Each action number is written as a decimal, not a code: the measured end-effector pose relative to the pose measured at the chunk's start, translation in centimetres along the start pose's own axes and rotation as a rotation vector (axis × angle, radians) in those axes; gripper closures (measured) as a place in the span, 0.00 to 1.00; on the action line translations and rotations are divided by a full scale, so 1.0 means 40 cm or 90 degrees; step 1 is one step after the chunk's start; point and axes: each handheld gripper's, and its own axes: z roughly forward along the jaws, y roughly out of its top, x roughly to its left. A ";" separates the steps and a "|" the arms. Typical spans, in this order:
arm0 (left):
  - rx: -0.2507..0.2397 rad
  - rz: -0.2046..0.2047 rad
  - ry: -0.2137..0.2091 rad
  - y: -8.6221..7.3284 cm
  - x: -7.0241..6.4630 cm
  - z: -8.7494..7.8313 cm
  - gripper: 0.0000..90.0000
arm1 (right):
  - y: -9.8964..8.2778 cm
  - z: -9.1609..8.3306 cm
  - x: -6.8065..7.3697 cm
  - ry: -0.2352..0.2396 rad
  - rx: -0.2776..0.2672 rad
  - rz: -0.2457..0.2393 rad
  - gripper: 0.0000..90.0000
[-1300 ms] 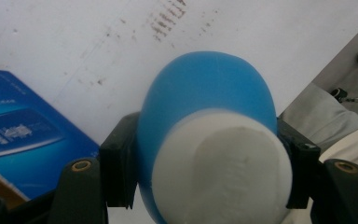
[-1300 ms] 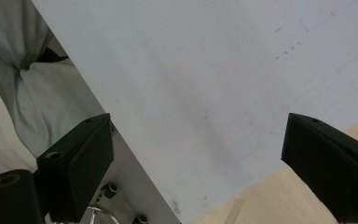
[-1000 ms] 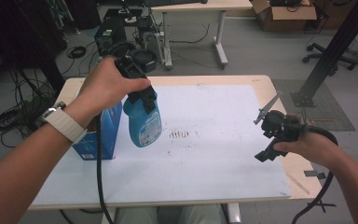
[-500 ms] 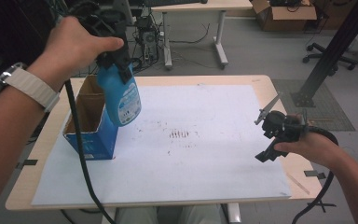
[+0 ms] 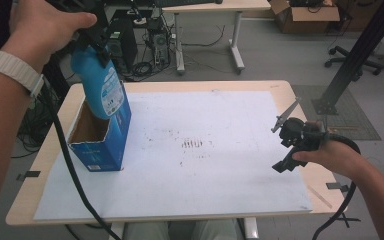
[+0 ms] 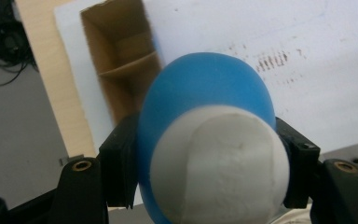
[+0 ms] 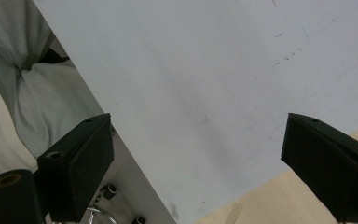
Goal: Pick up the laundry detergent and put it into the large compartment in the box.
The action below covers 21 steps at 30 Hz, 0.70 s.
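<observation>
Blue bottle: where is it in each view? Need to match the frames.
High view: blue bottle upper left, hanging over the open blue box.
Left gripper view: center, white cap toward the camera, clamped between the black jaws.
Right gripper view: not in it.
Shared landmark: white sheet on the table.

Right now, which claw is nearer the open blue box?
Left. The left claw holds the blue bottle just above the blue box; the right claw hangs open near the table's far right edge.
</observation>
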 end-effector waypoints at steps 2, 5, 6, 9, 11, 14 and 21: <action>-0.003 -0.018 0.008 0.001 0.013 0.004 0.41 | 0.000 0.000 0.000 0.001 0.002 0.001 0.10; -0.004 -0.042 0.020 0.002 0.032 0.013 0.41 | -0.001 -0.001 -0.001 0.000 0.002 0.002 0.10; -0.008 -0.057 0.031 0.002 0.043 0.021 0.41 | -0.001 -0.002 -0.002 -0.001 0.000 0.002 0.10; -0.007 -0.075 0.045 0.000 0.056 0.040 0.41 | 0.000 -0.001 -0.001 0.001 0.001 0.002 0.10; -0.007 -0.091 0.050 -0.002 0.067 0.055 0.41 | 0.001 0.000 -0.003 0.001 0.001 0.004 0.10; -0.004 -0.105 0.049 -0.004 0.080 0.070 0.41 | 0.003 0.004 -0.003 0.003 0.001 0.003 0.10; -0.008 -0.142 0.054 -0.017 0.122 0.125 0.41 | 0.009 0.007 -0.004 0.004 0.004 0.001 0.10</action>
